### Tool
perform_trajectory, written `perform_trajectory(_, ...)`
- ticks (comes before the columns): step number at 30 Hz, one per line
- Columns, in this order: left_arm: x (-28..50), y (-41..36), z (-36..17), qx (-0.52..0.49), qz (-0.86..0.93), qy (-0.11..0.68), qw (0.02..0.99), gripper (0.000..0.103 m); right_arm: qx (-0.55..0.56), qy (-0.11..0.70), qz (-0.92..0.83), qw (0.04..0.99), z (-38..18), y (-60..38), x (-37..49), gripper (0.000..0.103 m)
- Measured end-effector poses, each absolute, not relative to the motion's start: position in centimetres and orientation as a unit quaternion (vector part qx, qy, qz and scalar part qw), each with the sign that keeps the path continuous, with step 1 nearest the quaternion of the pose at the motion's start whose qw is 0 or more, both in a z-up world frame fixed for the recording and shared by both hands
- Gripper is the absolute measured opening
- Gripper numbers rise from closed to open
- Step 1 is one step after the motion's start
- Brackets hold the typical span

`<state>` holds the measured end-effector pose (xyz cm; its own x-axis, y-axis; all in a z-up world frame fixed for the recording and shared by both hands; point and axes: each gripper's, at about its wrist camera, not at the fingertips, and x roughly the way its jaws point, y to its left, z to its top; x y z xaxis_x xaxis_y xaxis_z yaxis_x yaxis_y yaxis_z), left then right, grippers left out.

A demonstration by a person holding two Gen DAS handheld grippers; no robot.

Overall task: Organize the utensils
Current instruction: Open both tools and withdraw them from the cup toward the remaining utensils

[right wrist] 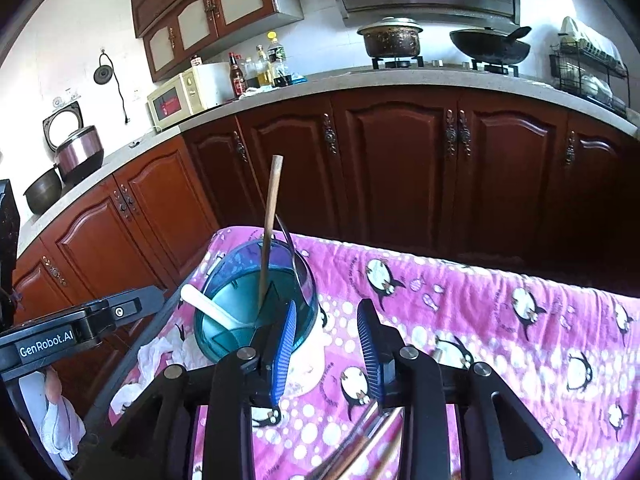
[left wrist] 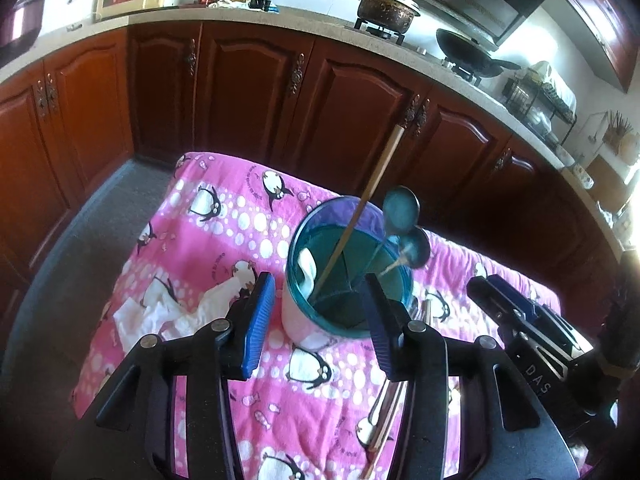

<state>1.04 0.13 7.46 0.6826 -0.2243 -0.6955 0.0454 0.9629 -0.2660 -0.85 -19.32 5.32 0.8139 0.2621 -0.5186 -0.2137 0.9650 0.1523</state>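
Left wrist view gives us the pink penguin cloth (left wrist: 224,216) and on it the teal utensil holder (left wrist: 320,280), keeping a chopstick (left wrist: 360,208), two metal spoons (left wrist: 401,210) and a white spoon (right wrist: 212,309). We see the left gripper (left wrist: 316,312) spread wide and empty, the right gripper (right wrist: 328,344) partly parted and empty, with loose chopsticks (right wrist: 372,440) lying beneath.

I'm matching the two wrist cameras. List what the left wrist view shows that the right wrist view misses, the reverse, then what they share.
Only left wrist: two dark spoon bowls leaning out past the holder's rim.
Only right wrist: a rice cooker on the counter and upper cabinets.
Both: the teal utensil holder, a chopstick standing in it, the white spoon, the penguin cloth, loose utensils near the camera.
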Motion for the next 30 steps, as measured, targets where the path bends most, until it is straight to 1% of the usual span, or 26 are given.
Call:
perform_trajectory(6, -0.9, -1.6, 7.7, -0.086, -0.071, 0.388, 0.915, 0.044, 0.047, 0.283, 0.109, 0.952, 5.2, -20.7, -2.9, 0.031)
perform_trajectory(13, -3.1, -4.0, 7.7, -0.059, -0.083, 0.386, 0.917, 0.044, 0.05, 0.28, 0.091, 0.954, 5.1, -22.7, -5.6, 0.036)
perform_trajectory(30, -7.0, -9.4, 8.1, -0.008, -0.114, 0.373, 0.921, 0.044, 0.063, 0.277, 0.047, 0.958, 5.2, -27.3, -10.5, 0.039)
